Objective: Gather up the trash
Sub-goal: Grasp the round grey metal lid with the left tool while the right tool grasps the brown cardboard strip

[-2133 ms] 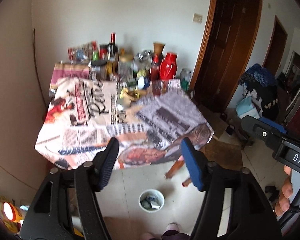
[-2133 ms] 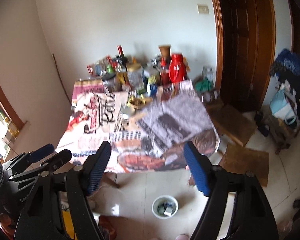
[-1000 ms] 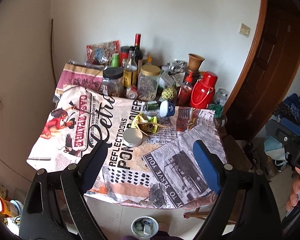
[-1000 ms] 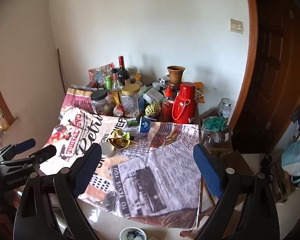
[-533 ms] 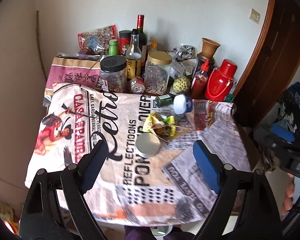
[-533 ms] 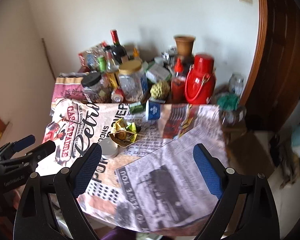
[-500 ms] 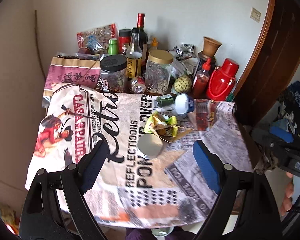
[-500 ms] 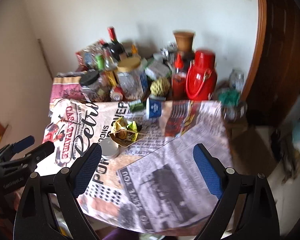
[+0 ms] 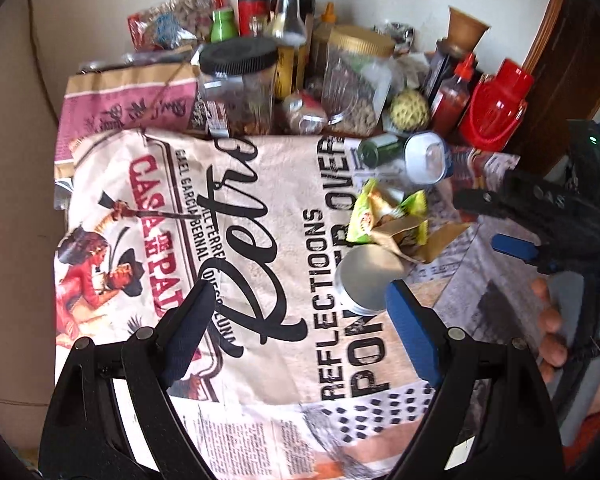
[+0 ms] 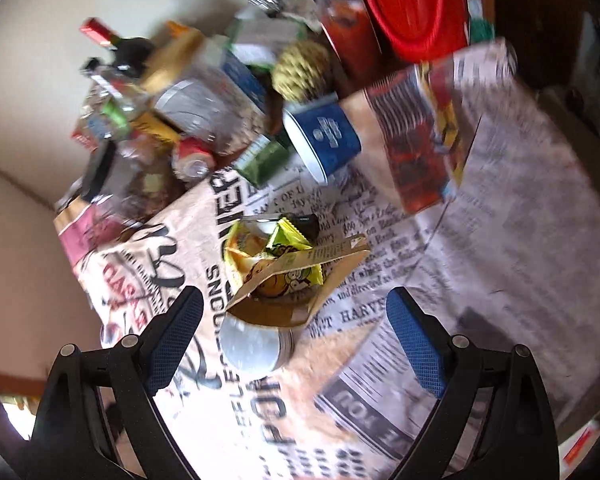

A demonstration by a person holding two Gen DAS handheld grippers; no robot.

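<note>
A brown paper tray (image 10: 296, 280) with yellow-green snack wrappers (image 10: 278, 258) lies mid-table; it also shows in the left wrist view (image 9: 400, 224). A round silver tin (image 9: 366, 278) sits just in front of it, also in the right wrist view (image 10: 256, 346). A tipped blue-and-white cup (image 10: 324, 136) and a small green can (image 10: 264, 158) lie behind. My right gripper (image 10: 294, 340) is open and empty, hovering over the tin and tray. My left gripper (image 9: 298, 330) is open and empty above the tablecloth, left of the tin. The right gripper's body (image 9: 540, 216) shows at the right of the left wrist view.
The table (image 9: 140, 240) has a printed newspaper-style cloth. Jars, bottles, a red thermos (image 9: 496, 108), a sauce bottle (image 9: 452, 92) and a custard apple (image 9: 410, 110) crowd the back edge by the wall. A dark door stands at the right.
Both grippers have moved forward and down over the table. The right one has swung in close above the tray and tin; its view is blurred by motion. Both stay open.
</note>
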